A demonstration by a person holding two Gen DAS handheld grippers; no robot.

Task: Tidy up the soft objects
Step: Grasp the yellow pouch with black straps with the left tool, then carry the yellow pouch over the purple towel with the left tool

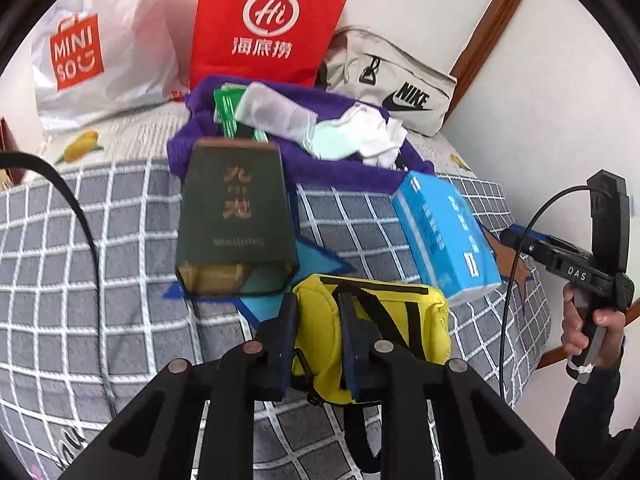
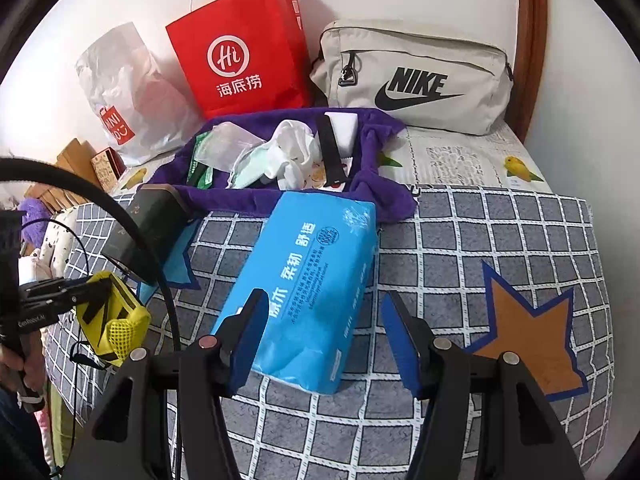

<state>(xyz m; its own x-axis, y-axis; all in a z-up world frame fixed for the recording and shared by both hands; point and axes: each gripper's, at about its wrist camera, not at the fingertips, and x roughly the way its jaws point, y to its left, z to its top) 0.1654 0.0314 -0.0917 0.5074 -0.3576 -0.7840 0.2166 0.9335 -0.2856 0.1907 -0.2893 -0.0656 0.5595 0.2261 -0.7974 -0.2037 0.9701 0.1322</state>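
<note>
My left gripper [image 1: 318, 308] is shut on a yellow pouch [image 1: 394, 316] with black straps, held just above the checked bedcover; it also shows in the right wrist view [image 2: 120, 322]. My right gripper [image 2: 322, 312] is open, its jaws on either side of the near end of a blue tissue pack [image 2: 312, 280], not touching it. The pack also shows in the left wrist view [image 1: 444, 232]. A purple cloth [image 2: 280, 200] at the back holds white socks [image 2: 294, 152], a green packet [image 2: 202, 164] and a black strap [image 2: 332, 152]. A dark green box [image 1: 236, 220] lies in front of it.
A red paper bag [image 2: 244, 52], a white Miniso plastic bag [image 2: 120, 92] and a beige Nike bag [image 2: 412, 76] stand against the wall behind. The checked grey bedcover [image 2: 480, 232] has star patches. Black cables hang at the left. Soft toys lie off the bed's left edge.
</note>
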